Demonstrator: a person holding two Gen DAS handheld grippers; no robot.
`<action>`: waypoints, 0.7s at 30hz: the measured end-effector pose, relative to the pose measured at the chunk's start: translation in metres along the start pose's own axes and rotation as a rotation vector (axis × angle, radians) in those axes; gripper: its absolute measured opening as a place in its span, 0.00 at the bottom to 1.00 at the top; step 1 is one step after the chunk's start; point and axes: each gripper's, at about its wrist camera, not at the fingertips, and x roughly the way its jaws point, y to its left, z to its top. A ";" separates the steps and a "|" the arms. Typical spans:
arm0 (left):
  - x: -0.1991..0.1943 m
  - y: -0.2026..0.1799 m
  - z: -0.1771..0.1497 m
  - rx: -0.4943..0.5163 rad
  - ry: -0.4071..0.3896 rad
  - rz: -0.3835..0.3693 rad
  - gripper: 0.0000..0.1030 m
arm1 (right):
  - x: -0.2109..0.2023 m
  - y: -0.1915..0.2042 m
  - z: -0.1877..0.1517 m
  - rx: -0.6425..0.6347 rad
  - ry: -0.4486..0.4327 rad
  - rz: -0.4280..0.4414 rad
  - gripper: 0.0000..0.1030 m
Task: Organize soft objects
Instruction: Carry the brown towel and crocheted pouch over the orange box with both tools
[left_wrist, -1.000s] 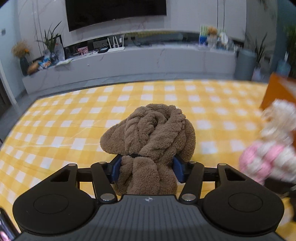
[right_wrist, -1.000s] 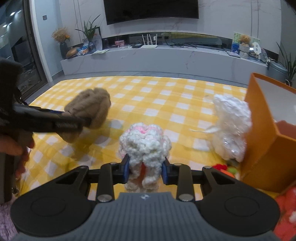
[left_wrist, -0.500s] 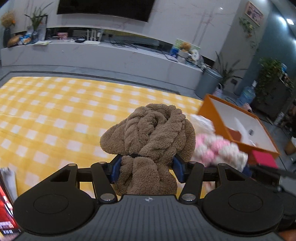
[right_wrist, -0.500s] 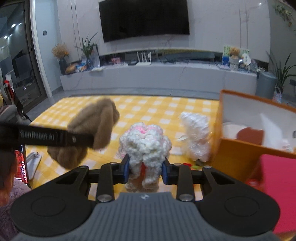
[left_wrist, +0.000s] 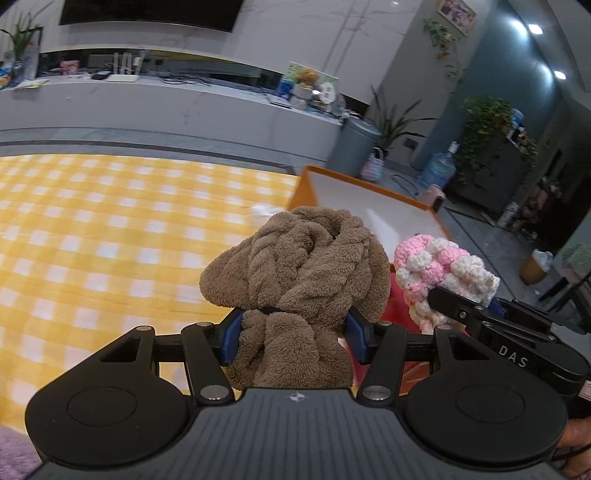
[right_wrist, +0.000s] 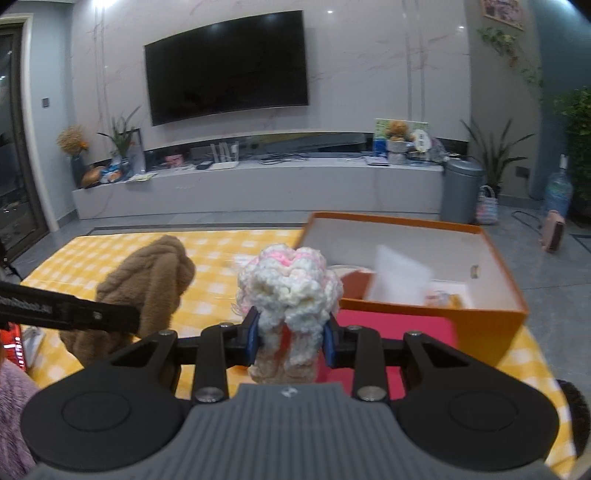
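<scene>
My left gripper (left_wrist: 294, 334) is shut on a brown fluffy plush (left_wrist: 295, 273), held above the yellow checked cloth (left_wrist: 92, 240); the plush also shows at the left of the right wrist view (right_wrist: 147, 280). My right gripper (right_wrist: 290, 341) is shut on a pink and white crocheted toy (right_wrist: 288, 288), which also shows to the right of the plush in the left wrist view (left_wrist: 443, 269). An open orange box (right_wrist: 432, 317) with a white inside stands just ahead and to the right of both grippers, with papers and small items in it.
A red flat surface (right_wrist: 395, 328) lies in front of the box. A long grey TV cabinet (right_wrist: 258, 184) and a grey bin (right_wrist: 461, 192) stand beyond the table. A purple fuzzy fabric (right_wrist: 11, 417) is at the lower left.
Both grippers have lifted and swung right toward the orange box, each keeping its toy. The white toy beside the box is hardly visible now.
</scene>
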 end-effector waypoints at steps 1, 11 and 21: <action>0.003 -0.005 0.003 0.005 0.004 -0.012 0.62 | -0.002 -0.005 0.000 -0.004 -0.002 -0.011 0.31; 0.053 -0.048 0.043 0.041 0.057 -0.107 0.62 | 0.005 -0.065 0.030 0.003 -0.004 -0.048 0.31; 0.119 -0.091 0.083 0.065 0.094 -0.188 0.62 | 0.046 -0.118 0.066 -0.038 0.029 -0.118 0.31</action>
